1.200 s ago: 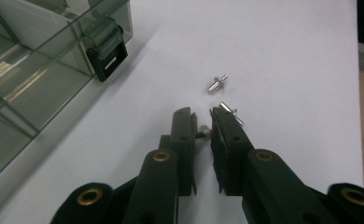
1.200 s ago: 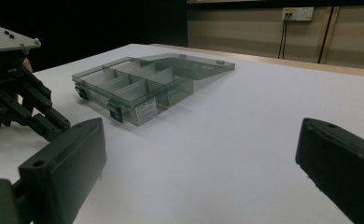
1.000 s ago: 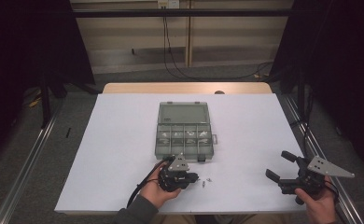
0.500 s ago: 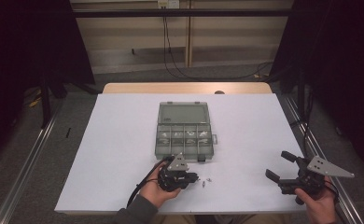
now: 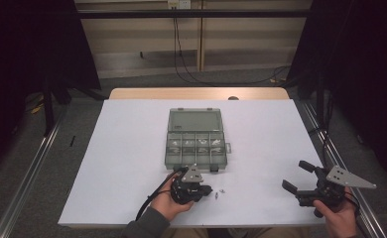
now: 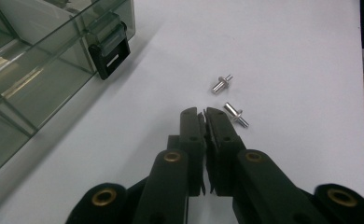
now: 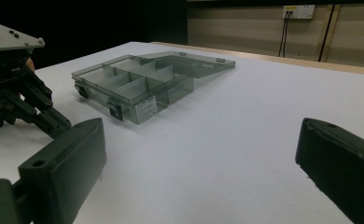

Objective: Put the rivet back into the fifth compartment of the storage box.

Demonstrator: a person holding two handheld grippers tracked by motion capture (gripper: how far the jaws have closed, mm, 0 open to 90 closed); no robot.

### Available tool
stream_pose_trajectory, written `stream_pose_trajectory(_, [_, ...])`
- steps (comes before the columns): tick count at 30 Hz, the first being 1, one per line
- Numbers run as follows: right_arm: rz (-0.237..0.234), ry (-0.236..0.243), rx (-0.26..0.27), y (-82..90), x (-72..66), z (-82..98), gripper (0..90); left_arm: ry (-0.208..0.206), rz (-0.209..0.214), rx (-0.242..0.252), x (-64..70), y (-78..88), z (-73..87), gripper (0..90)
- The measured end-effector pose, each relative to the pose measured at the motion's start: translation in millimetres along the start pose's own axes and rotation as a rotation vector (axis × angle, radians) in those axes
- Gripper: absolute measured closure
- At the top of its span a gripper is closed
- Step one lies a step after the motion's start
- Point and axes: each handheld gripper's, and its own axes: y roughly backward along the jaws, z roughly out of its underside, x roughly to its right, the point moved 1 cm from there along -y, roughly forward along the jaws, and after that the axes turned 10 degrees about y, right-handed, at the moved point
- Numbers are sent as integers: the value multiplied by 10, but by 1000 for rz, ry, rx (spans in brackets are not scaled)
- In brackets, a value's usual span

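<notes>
The left gripper sits low on the sheet just in front of the box, its jaws pressed together with nothing visible between them; over the last second they flickered slightly apart and closed again, and the hand has not shifted. Two small pins lie loose on the sheet just beyond its tips, away from the box, so the pinch seems to have missed. The right gripper rests wide apart and empty, well off from the box.

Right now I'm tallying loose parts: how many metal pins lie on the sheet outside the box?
2: one pin beyond the shut left gripper, another beside its right jaw.
</notes>
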Motion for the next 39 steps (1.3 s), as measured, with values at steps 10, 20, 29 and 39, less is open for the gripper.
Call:
stream_pose_trajectory(10, [-1,-2,6,10,2,-4,18,0,-5,10,15,22,-19,865])
stream_pose_trajectory(20, [-4,0,4,6,-1,-5,18,44,-11,101,-71,203,-90,865])
stream_pose_trajectory(29, [-6,1,5,8,-1,-6,18,89,-33,175,-212,385,-156,865])
stream_pose_trajectory(39, [-5,-3,7,12,-3,-7,18,119,-67,227,-332,511,-197,865])
